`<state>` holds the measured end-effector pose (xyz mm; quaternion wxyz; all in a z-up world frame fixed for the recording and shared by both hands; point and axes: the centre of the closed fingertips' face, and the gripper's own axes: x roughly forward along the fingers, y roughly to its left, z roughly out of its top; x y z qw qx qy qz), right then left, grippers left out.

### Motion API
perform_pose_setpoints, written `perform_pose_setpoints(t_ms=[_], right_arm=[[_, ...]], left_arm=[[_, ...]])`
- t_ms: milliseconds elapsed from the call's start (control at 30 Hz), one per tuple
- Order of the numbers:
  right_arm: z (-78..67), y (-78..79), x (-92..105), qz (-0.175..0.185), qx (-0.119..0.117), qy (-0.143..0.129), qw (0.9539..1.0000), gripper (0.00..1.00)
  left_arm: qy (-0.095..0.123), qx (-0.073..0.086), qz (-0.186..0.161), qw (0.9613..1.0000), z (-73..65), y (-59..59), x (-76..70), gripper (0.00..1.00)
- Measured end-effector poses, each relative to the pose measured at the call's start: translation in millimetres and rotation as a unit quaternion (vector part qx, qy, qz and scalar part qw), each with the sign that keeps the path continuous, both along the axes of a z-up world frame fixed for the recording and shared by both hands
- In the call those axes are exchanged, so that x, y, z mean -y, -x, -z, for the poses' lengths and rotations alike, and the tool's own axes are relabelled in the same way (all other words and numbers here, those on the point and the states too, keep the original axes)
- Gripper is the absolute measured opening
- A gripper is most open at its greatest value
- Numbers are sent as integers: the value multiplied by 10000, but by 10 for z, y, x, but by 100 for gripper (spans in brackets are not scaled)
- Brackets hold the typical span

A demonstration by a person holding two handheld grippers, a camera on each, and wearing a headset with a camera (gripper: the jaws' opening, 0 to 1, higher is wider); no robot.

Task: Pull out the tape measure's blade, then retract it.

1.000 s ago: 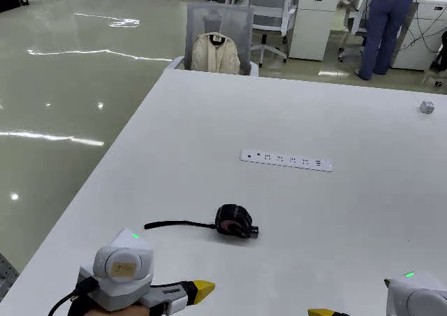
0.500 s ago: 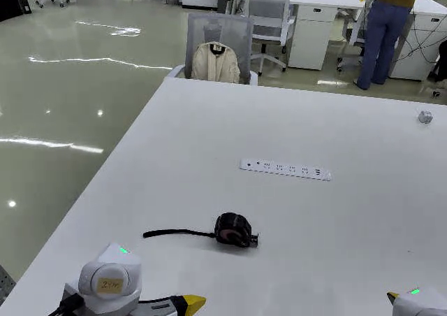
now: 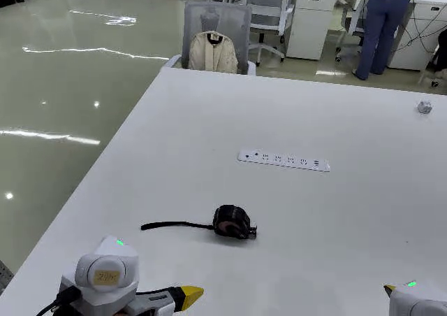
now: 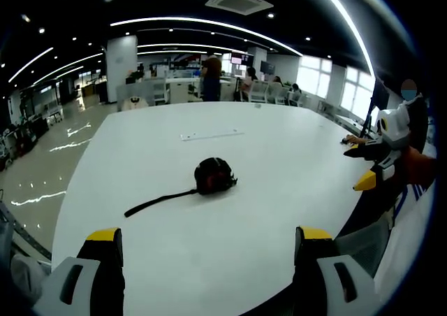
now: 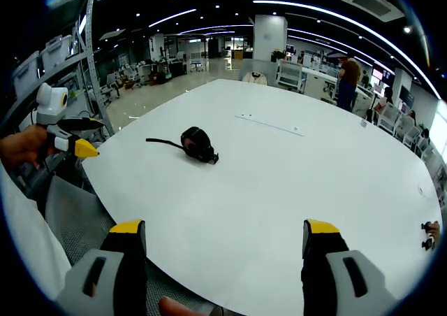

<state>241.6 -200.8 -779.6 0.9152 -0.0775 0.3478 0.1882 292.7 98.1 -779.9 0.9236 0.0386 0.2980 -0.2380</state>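
Note:
A black tape measure lies on the white table, its black strap stretched out to the left. It also appears as the tape measure in the left gripper view and the tape measure in the right gripper view. My left gripper is open, well short of it, at the table's near edge; its yellow fingertip shows at the bottom left of the head view. My right gripper is open too, off the near right.
A white power strip lies flat beyond the tape measure. A small grey object sits at the far right. A grey chair with a cream jacket stands at the far edge. A person stands by desks behind.
The head camera has shifted slightly. Both grippers stay low at the near edge; the tape measure has not moved.

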Motion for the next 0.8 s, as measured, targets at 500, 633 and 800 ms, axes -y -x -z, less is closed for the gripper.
perform_pose_setpoints(t_ms=[500,633,800], right_arm=[[51,-53,-12,-54,-78,-21,10000,94],[59,-67,-22,-83,-92,-28,9999,94],[73,-85,-31,-119,-102,-20,9999,94]], left_arm=[[-22,-93,-99,9999,81,-59,-49,100],[-30,-105,-120,9999,87,-65,-53,100],[-53,-137,-117,9998,112,-65,-54,100]])
